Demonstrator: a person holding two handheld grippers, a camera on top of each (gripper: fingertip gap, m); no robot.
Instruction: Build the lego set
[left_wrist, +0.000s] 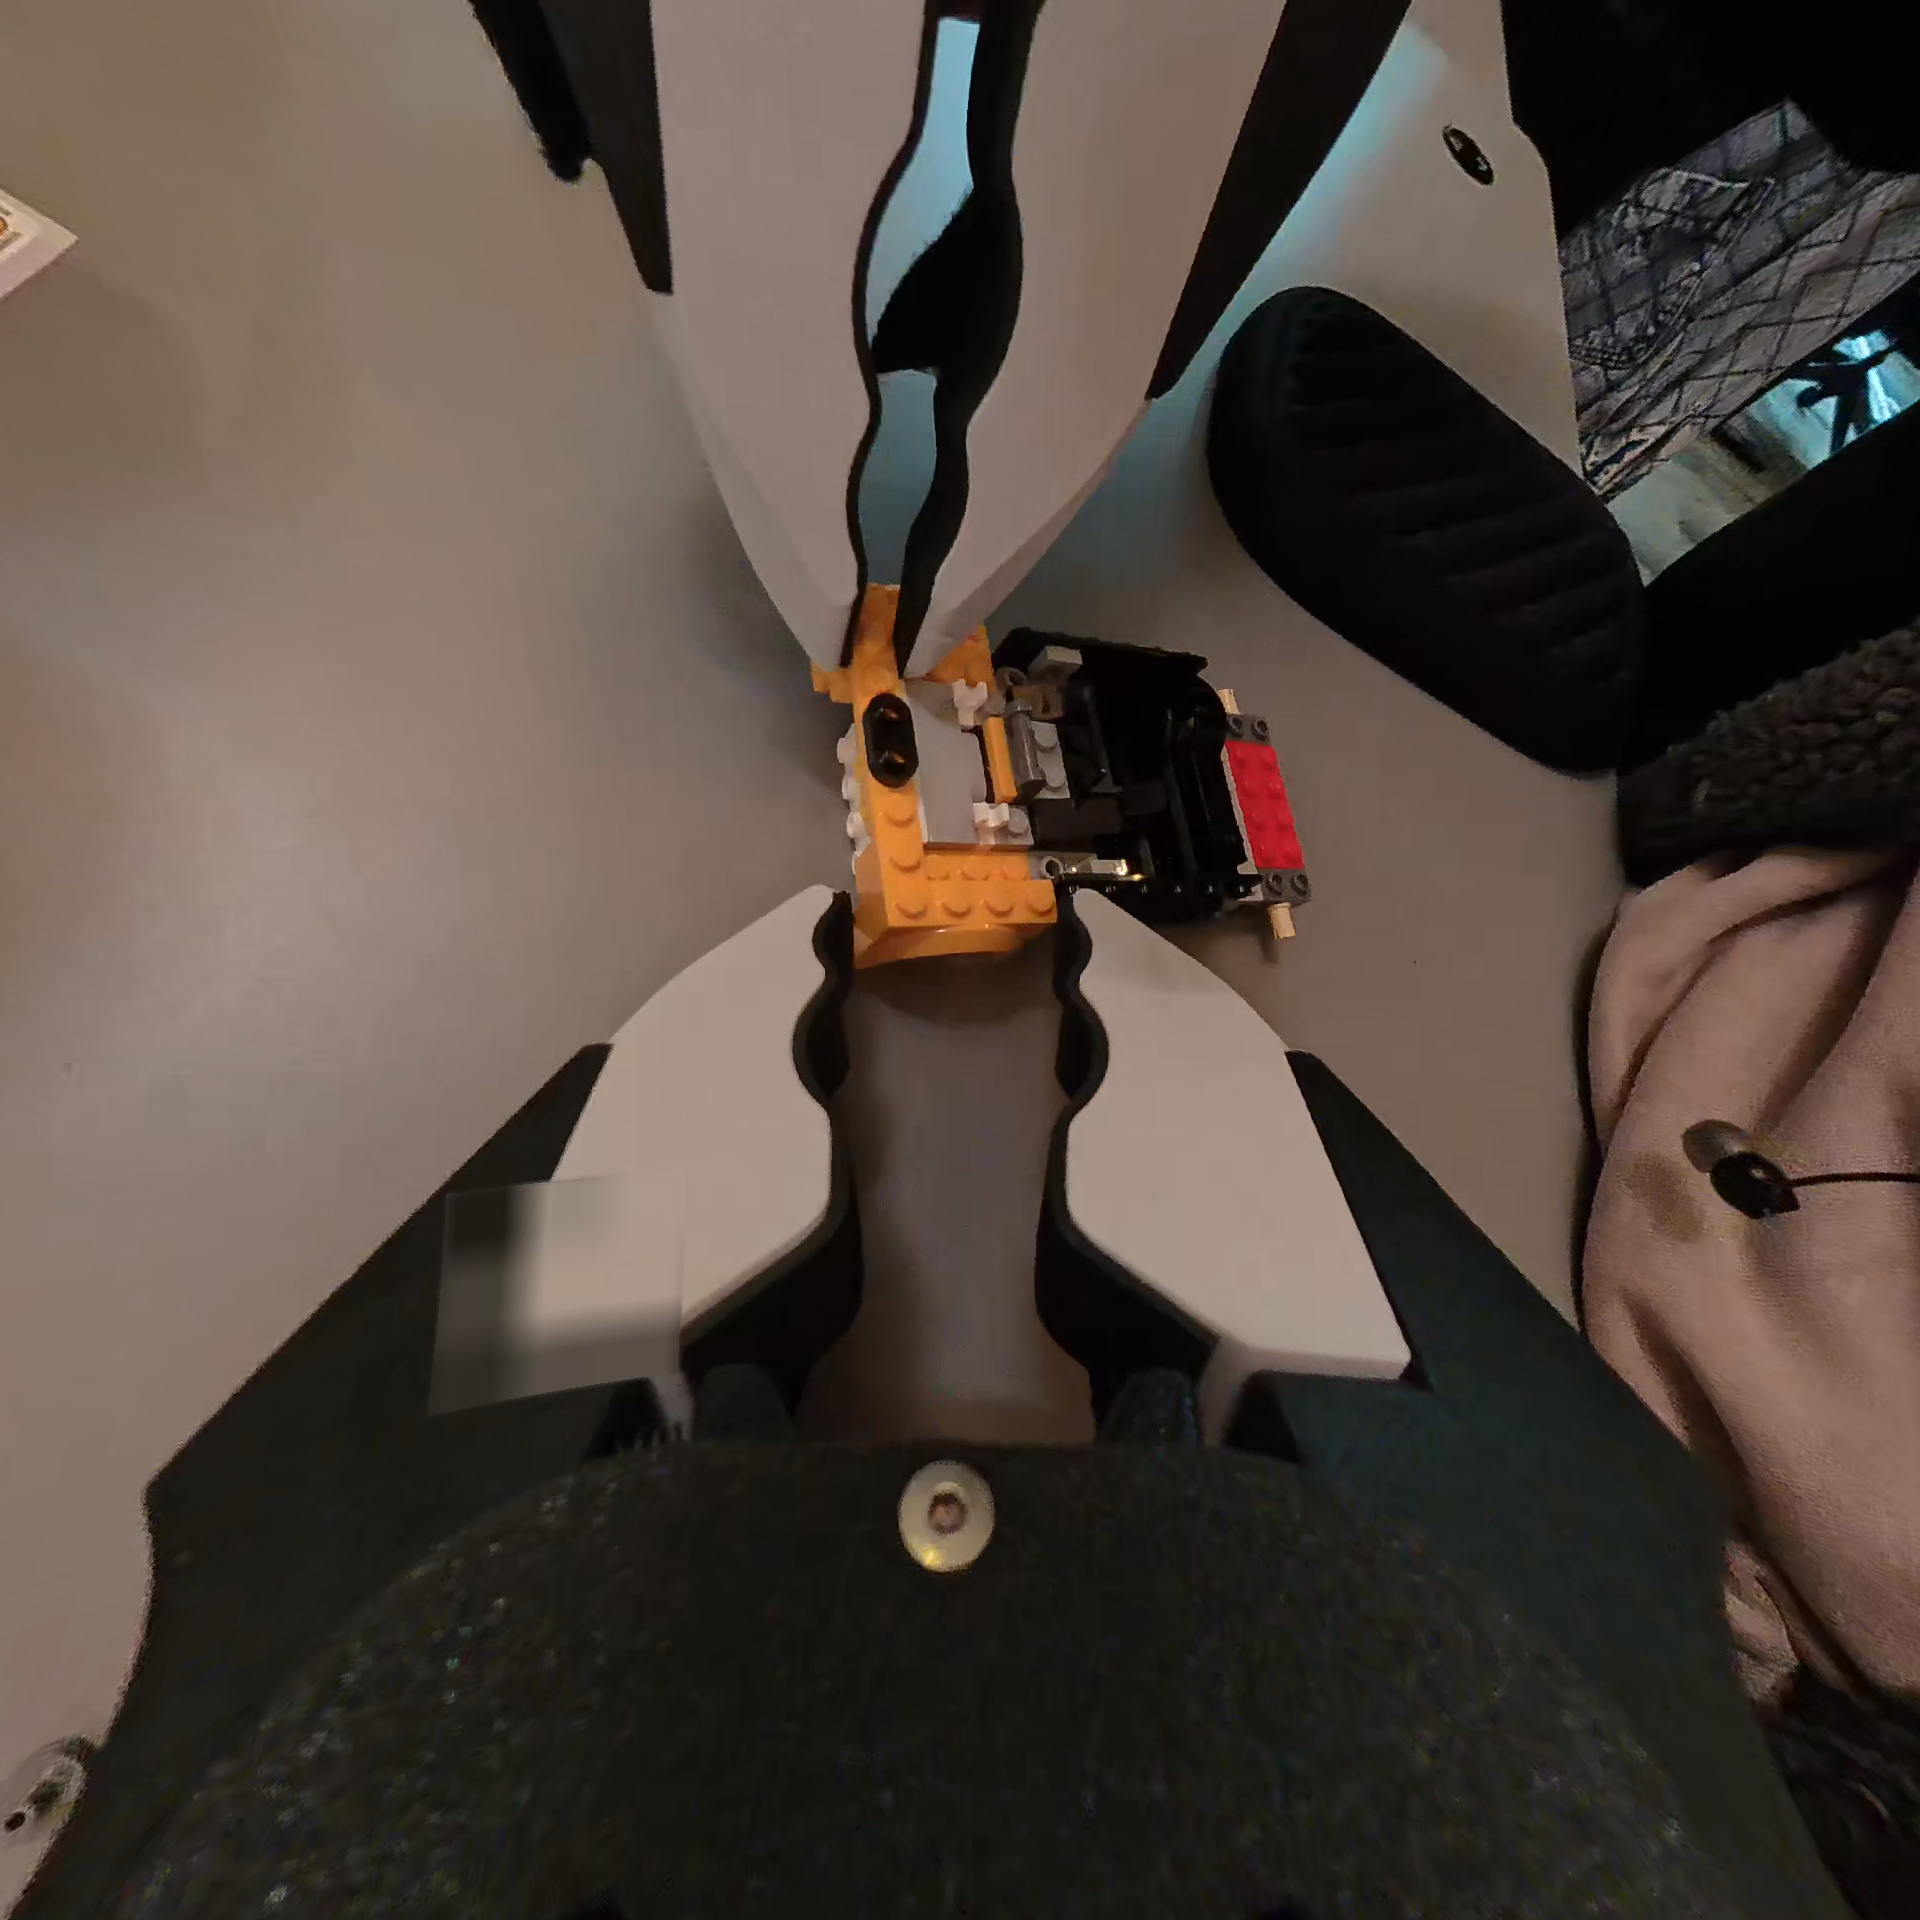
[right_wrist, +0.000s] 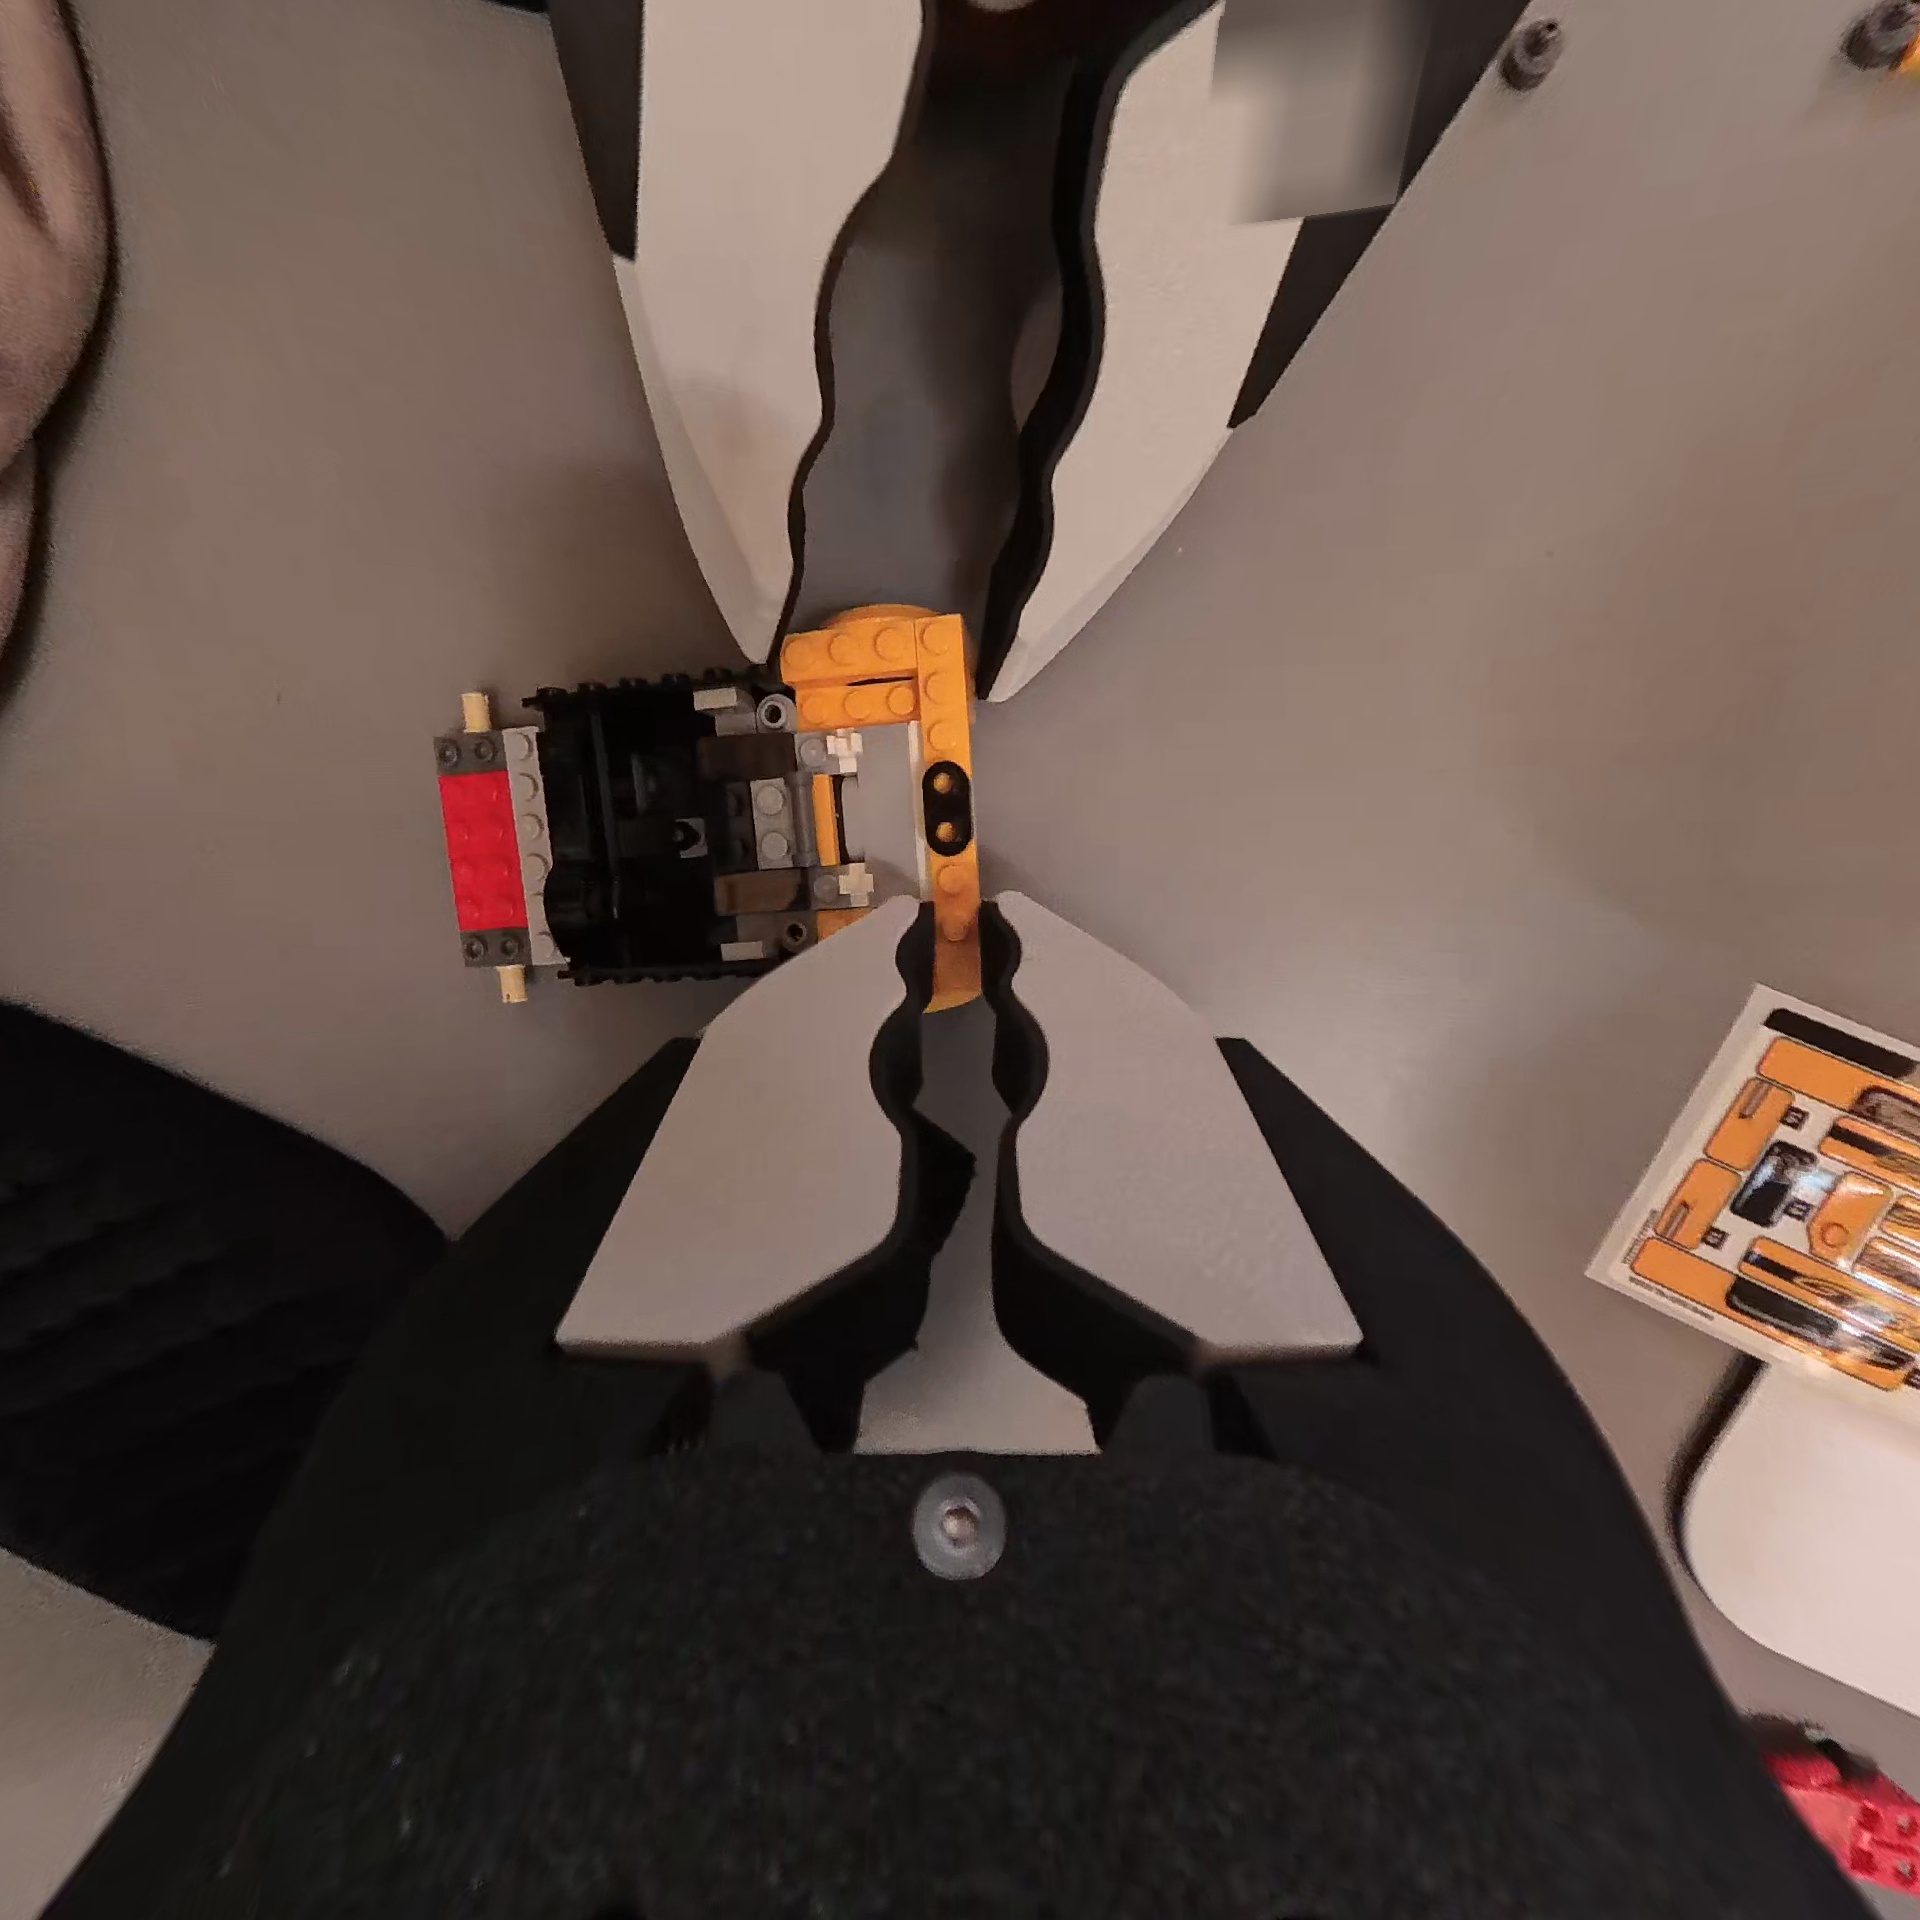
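Observation:
A partly built lego car (left_wrist: 1122, 769) lies on the grey table (left_wrist: 364, 727). It has an orange front, a black middle and a red brick (left_wrist: 1262, 805) at the rear. My left gripper (left_wrist: 951, 920) is shut on the wide orange block of the front end. My right gripper (right_wrist: 956, 914) comes from the opposite side and is shut on the narrow orange strip (right_wrist: 951, 727) of the car (right_wrist: 665, 821). A black oval plate with two holes (right_wrist: 948, 802) sits on that strip. Each gripper also shows in the other's view, at the top.
A sticker sheet (right_wrist: 1766, 1195) lies on the table to the right of the right gripper. A black padded armrest (left_wrist: 1423, 520) and a person's light clothing (left_wrist: 1766, 1247) are beside the table. Red loose pieces (right_wrist: 1849, 1829) lie at the lower right. Some 5 cm of space lies between my two pairs of fingers.

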